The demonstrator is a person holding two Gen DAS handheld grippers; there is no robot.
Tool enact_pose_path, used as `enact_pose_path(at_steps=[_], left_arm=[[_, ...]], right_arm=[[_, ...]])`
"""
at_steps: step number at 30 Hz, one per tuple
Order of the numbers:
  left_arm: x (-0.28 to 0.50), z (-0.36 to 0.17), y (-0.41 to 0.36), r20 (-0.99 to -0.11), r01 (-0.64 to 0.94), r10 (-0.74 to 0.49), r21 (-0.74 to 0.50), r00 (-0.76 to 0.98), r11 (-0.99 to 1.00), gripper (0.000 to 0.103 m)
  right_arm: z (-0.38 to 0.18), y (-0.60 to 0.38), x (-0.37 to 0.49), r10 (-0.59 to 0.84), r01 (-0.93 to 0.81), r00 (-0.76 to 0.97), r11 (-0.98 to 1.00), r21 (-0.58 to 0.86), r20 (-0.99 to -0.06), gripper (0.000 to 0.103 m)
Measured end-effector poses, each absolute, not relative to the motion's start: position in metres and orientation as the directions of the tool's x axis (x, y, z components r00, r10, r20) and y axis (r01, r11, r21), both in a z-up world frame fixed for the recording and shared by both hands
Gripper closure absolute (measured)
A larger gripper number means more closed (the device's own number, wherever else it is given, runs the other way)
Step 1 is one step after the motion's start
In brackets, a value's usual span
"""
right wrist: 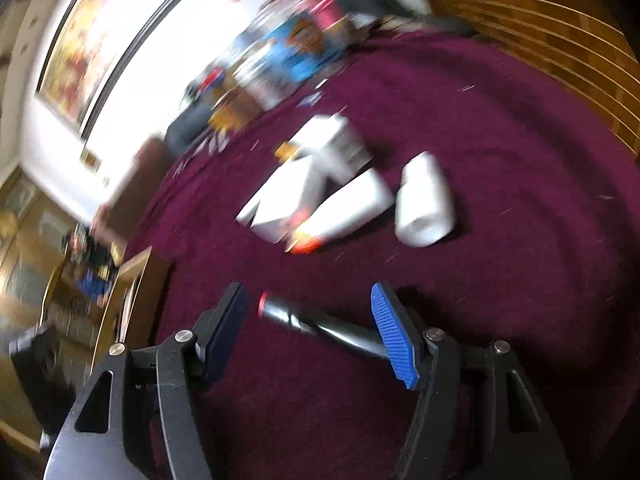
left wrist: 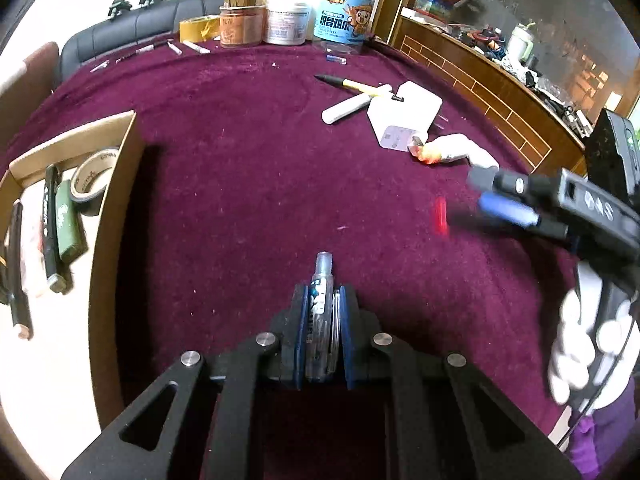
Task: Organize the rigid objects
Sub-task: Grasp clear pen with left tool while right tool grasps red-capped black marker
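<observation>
A clear pen-like tube [left wrist: 320,312] is clamped between the blue pads of the left gripper [left wrist: 322,300], its tip projecting ahead of the fingers over the maroon tablecloth [left wrist: 240,184], while an open cardboard box [left wrist: 116,216] holding pens and a tape roll [left wrist: 94,178] is seen to that gripper's left. The right gripper [right wrist: 312,320] is held with its jaws apart, and a dark red-tipped marker [right wrist: 312,320] lies on the cloth between them, its rear end at the right pad; whether they touch cannot be told. White items [right wrist: 344,200] are blurred ahead of it.
</observation>
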State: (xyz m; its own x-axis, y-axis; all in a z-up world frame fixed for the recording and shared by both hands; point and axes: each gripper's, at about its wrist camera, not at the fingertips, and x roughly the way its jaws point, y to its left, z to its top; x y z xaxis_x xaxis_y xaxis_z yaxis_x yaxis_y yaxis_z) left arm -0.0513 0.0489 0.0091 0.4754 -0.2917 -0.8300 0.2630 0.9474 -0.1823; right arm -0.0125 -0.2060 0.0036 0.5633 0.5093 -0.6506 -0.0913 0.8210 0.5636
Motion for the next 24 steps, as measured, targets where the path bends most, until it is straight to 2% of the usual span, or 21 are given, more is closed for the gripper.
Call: enact_pose_path(at_steps=[2,4,8,12,18,24], left_arm=[[-0.053,0.007,0.050,-0.817,0.262,-0.299,-0.188,0.493,0.947,0.091],[-0.055,0.007,0.048,-0.810,0.268,-0.295,-0.178,0.506,0.947,0.090],[-0.053,0.005,0.054,-0.802,0.262,-0.323,-0.214,0.502,0.941,0.090],[-0.053,0.005,0.057,-0.796,0.257,-0.340,-0.239,0.500,0.936,0.090],[-0.054,0.005,0.059,-0.790,0.249,-0.347,-0.252,0.505,0.935,0.091],[-0.054,0.003,0.064,-0.783,0.236,-0.370,-0.288,0.501,0.928,0.091]], right_arm=[[0.000,-0.189,-0.015,0.595,-0.140,0.461,0.782,0.608,-0.659,0.039],[0.002,-0.181,-0.020,0.607,-0.156,0.429,0.779,0.607,-0.669,0.039],[0.018,-0.181,-0.031,0.510,-0.174,0.452,0.855,0.489,-0.732,0.039],[0.033,-0.198,-0.056,0.388,-0.121,0.491,0.917,0.381,-0.780,0.039],[0.019,-0.207,-0.071,0.427,-0.054,0.417,0.893,0.447,-0.802,0.039],[0.010,-0.180,-0.035,0.366,-0.025,0.419,0.919,0.393,-0.831,0.038]])
